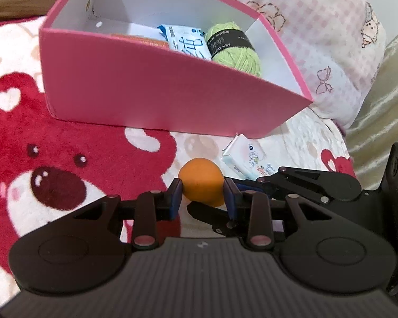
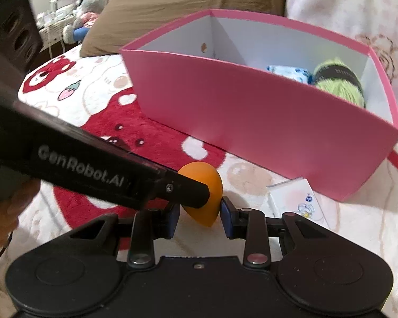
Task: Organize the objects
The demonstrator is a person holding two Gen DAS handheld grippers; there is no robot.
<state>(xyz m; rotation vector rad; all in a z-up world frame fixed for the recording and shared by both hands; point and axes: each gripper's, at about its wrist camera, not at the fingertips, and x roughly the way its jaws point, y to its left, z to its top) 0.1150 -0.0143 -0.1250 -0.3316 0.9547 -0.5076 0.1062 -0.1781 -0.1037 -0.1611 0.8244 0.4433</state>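
In the left wrist view my left gripper (image 1: pixel 203 194) was clamped on the orange sponge (image 1: pixel 201 185) at lower centre, the pink box (image 1: pixel 151 90) above it holding green yarn (image 1: pixel 238 53). In the right wrist view my right gripper (image 2: pixel 199 213) pinched that same sponge (image 2: pixel 207 201) too, the left gripper's finger crossing in from the left.

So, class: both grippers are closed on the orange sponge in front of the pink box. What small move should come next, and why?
Probably lift the orange sponge straight up. The left gripper and right gripper both clamp it, and the pink box has a tall near wall to clear before the sponge can join the green yarn inside.
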